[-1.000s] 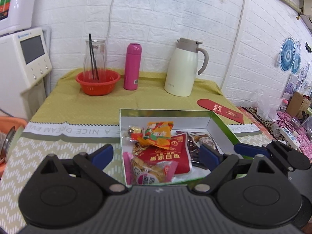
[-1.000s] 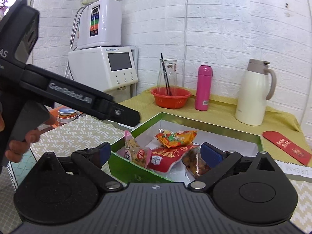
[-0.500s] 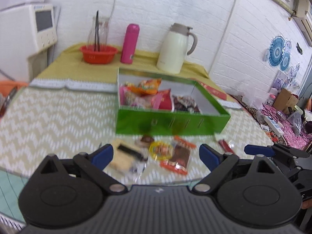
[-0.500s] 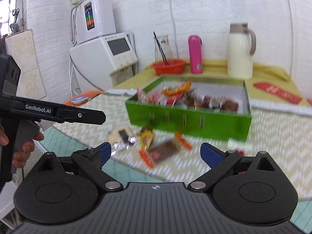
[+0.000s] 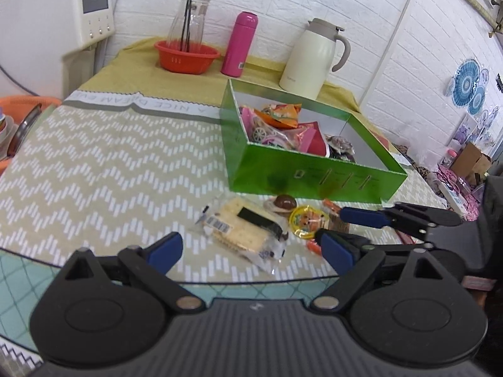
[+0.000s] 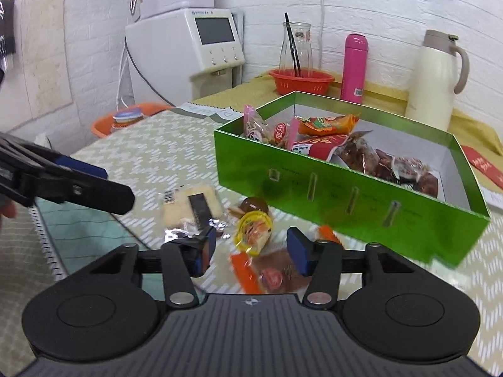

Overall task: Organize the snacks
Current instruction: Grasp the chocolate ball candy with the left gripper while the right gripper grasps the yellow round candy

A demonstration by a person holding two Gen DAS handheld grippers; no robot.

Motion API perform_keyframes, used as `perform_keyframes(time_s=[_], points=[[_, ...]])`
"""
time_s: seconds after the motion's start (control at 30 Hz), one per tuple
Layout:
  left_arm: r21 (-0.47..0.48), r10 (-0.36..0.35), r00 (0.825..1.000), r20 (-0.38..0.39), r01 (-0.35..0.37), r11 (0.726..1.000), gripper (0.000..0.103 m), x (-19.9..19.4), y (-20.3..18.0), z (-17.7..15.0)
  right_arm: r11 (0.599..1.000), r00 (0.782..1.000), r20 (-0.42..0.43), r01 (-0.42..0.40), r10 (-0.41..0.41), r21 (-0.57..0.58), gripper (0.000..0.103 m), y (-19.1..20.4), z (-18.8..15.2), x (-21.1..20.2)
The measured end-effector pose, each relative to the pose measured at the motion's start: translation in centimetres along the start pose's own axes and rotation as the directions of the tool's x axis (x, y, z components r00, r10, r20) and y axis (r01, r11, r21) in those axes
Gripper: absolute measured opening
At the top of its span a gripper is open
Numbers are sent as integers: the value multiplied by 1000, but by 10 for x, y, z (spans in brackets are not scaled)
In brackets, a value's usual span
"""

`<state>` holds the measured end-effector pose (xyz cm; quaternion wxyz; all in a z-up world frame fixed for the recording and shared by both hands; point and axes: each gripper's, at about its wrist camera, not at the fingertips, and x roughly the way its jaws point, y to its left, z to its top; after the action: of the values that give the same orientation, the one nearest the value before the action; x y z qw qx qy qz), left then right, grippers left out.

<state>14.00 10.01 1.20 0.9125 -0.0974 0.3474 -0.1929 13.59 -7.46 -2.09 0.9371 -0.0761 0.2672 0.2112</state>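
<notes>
Green box sits on the zigzag-patterned tablecloth, open-topped, already holding several snack packets: an orange packet, a red pouch and dark wrapped pieces toward its right end.

Loose snacks lie on the cloth just in front of the box's near wall: a cracker packet to the left, a brown round sweet near the wall, a yellow round packet beside it, and an orange-and-brown wrapper nearest the right tool.

Left gripper: jaws wide apart, empty, low over the near table edge; cracker packet lies just ahead, between the finger lines.

Right gripper: jaws apart, narrower gap, nothing clamped. Yellow round packet and orange-and-brown wrapper lie between its blue pads; contact cannot be told.

Background, far end: red basket, pink flask, cream jug.
</notes>
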Motion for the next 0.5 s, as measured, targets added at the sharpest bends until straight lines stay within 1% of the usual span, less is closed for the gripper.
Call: perform_keyframes(time_s=[0.03, 0.07, 0.1, 0.13, 0.17, 0.2, 0.27, 0.4, 0.5], points=[[3, -12, 1000, -2, 12, 1000, 90, 3, 0, 3, 1000, 1000, -4, 2, -2, -1, 73, -1, 1, 5], [8, -21, 1000, -5, 21, 1000, 90, 7, -2, 6, 1000, 1000, -9, 0, 0, 4, 71, -2, 2, 10], [14, -27, 1000, -9, 27, 1000, 90, 11, -4, 10, 1000, 1000, -16, 1, -1, 12, 66, -4, 2, 14], [24, -38, 999, -13, 38, 999, 90, 17, -6, 13, 1000, 1000, -23, 6, -5, 19, 58, -6, 1, 17], [30, -48, 999, -17, 48, 998, 90, 23, -9, 16, 1000, 1000, -27, 5, -5, 24, 54, -8, 0, 19], [34, -56, 998, -18, 57, 998, 90, 28, -12, 19, 1000, 1000, -27, -5, 6, 30, 38, -9, -2, 19], [50, -65, 998, -24, 67, 997, 90, 40, -19, 23, 999, 1000, -22, -16, 17, 39, 37, -12, -5, 15], [115, -48, 998, -48, 53, 992, 88, 68, -36, 27, 1000, 1000, -22, -11, 11, 24, 37, -17, -18, -4], [184, -26, 996, -83, 41, 982, 72, 91, -51, 26, 999, 1000, -24, -14, 15, 50, 37, -28, -28, -20]])
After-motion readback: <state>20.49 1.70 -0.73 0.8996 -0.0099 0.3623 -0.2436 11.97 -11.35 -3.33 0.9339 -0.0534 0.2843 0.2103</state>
